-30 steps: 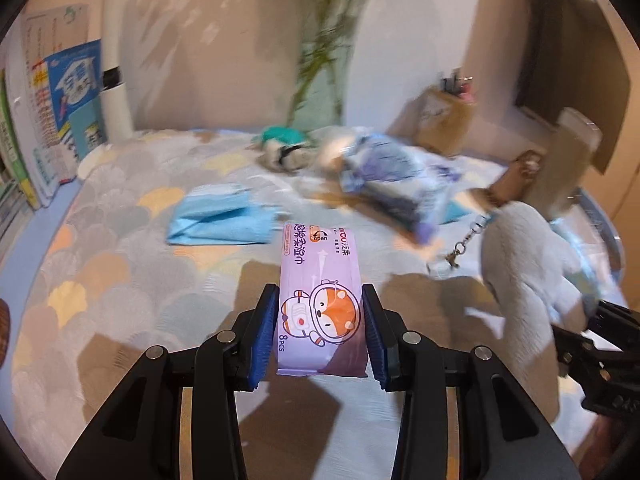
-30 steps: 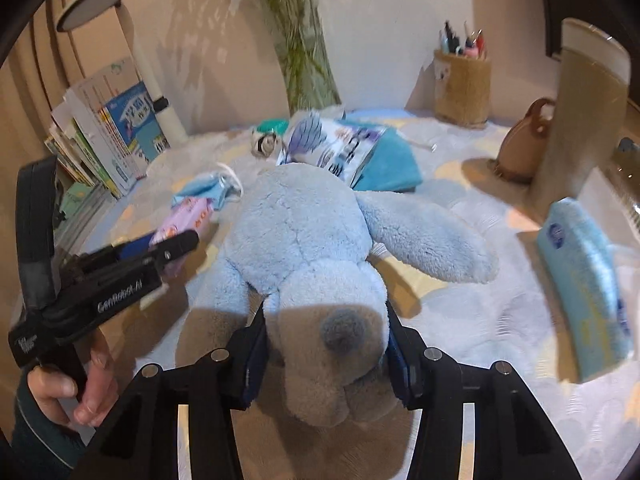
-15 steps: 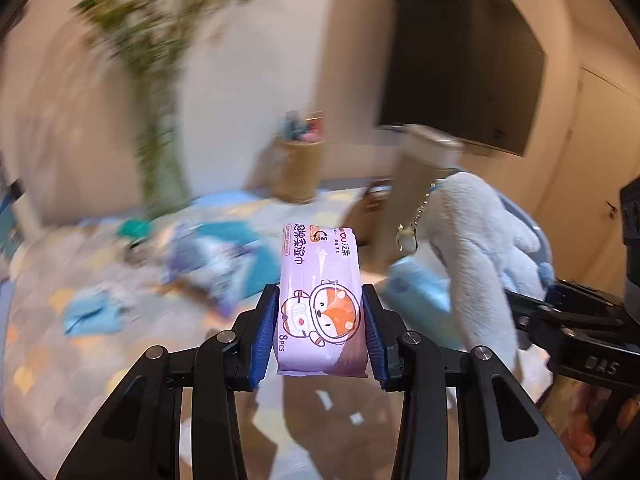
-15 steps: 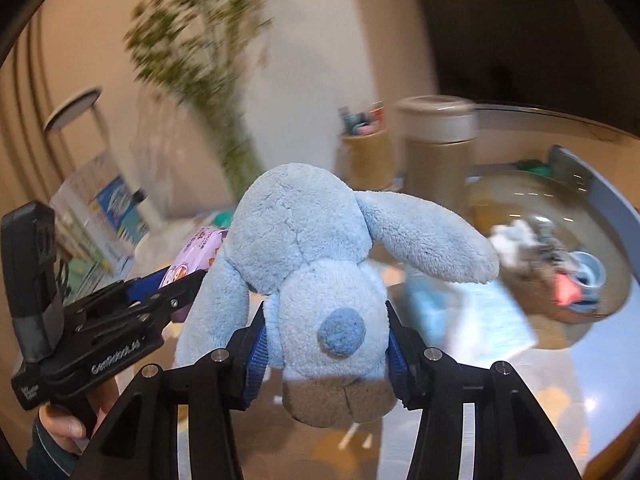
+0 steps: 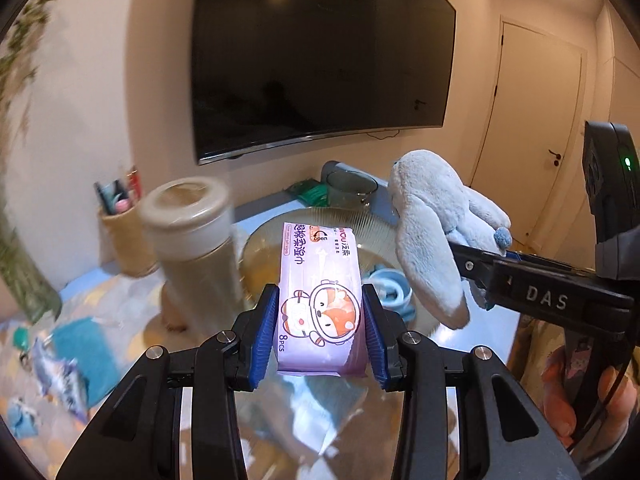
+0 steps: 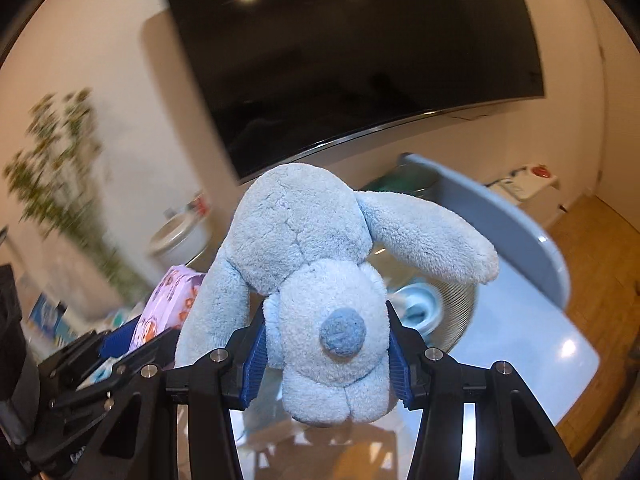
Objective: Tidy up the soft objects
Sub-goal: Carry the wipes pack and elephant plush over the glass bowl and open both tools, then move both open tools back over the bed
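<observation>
A purple wipes pack [image 5: 320, 300] sits pinched between the blue-padded jaws of the left gripper [image 5: 320, 332], its printed face up and its far end reaching out past the jaw tips; a pale blue plush dog [image 6: 320, 292] is pinched by the snout between the jaws of the right gripper [image 6: 326, 360], one ear sticking out to the right of them; both are held in the air. Beyond and below the jaws lies a ribbed glass bowl [image 5: 320, 220] on a glossy pale blue worktop [image 6: 520, 340]; left of the left jaws stands a lidded jar [image 5: 192, 248], blurred; a dark television [image 5: 320, 52] hangs on the cream wall ahead, a door [image 5: 532, 132] to its right.
</observation>
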Demonstrator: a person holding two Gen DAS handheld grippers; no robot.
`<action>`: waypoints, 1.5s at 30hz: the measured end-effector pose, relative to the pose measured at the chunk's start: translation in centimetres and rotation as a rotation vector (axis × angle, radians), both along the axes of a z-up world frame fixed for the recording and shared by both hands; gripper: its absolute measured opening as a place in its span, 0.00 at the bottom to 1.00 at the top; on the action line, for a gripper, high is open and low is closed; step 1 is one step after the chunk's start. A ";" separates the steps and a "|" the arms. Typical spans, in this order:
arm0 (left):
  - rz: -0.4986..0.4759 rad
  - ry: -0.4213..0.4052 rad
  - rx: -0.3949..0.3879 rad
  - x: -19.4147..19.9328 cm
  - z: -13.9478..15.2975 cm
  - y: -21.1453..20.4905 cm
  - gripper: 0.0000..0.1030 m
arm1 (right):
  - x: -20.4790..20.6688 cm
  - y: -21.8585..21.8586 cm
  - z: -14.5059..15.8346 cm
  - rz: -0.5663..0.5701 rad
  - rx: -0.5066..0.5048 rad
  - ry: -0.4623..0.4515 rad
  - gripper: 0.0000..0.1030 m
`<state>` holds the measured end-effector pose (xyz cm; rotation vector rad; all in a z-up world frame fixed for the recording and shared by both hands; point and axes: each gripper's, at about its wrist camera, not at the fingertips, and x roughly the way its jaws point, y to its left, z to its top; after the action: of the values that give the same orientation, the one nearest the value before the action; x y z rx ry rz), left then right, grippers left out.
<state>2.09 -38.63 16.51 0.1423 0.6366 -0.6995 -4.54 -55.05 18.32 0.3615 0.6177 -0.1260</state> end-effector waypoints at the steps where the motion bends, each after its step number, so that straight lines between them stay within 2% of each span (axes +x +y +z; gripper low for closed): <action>1: -0.002 0.001 0.006 0.4 -0.2 -0.7 0.36 | 0.8 -1.0 -0.1 -0.016 0.010 0.011 0.49; 6: 0.019 -0.019 0.069 2.8 -1.6 -4.3 0.37 | 4.7 -4.1 -1.0 -0.043 0.043 0.082 0.49; 8: 0.027 -0.030 0.086 3.7 -2.0 -5.3 0.38 | 6.5 -4.7 -1.6 -0.044 0.055 0.108 0.53; 9: 0.036 -0.038 0.095 3.9 -2.2 -5.7 0.47 | 7.1 -5.0 -1.8 -0.045 0.060 0.115 0.56; 10: 0.046 -0.045 0.108 4.2 -2.4 -6.1 0.53 | 8.0 -5.4 -2.2 -0.045 0.070 0.127 0.67; 11: 0.045 -0.048 0.118 4.4 -2.7 -6.4 0.68 | 8.6 -5.6 -2.6 -0.043 0.084 0.144 0.71; 12: 0.045 -0.051 0.120 4.5 -2.9 -6.5 0.76 | 9.0 -5.9 -3.1 -0.036 0.097 0.163 0.71; 15: 0.042 -0.049 0.133 4.5 -3.6 -6.5 0.76 | 9.7 -6.2 -4.2 -0.014 0.142 0.195 0.71; 18: 0.036 -0.029 0.143 4.4 -4.1 -6.4 0.76 | 9.3 -6.0 -4.7 -0.005 0.145 0.203 0.71; 23: 0.017 -0.050 0.127 3.0 -3.0 -5.5 0.76 | 8.1 -6.2 -4.6 -0.005 0.172 0.184 0.71; 31: 0.027 -0.073 0.039 -0.4 0.7 -0.8 0.76 | 4.7 -4.8 -2.0 -0.011 0.173 0.121 0.71; 35: 0.057 -0.104 0.036 -2.4 1.8 2.8 0.76 | 3.1 -2.9 -0.9 0.022 0.173 0.103 0.72; 38: 0.088 -0.127 0.042 -3.8 1.9 6.3 0.76 | 1.7 0.2 -0.4 0.076 0.152 0.096 0.73; 40: 0.097 -0.123 0.043 -4.4 1.6 8.6 0.76 | 0.8 2.9 -0.5 0.132 0.119 0.101 0.77; 45: 0.218 -0.114 0.055 -5.6 0.9 15.2 0.76 | -0.4 10.8 -1.2 0.287 -0.006 0.117 0.77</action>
<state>-3.49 -23.44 17.46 0.1597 0.5528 -0.4609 -4.94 -44.29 17.10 0.2578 0.7777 0.1267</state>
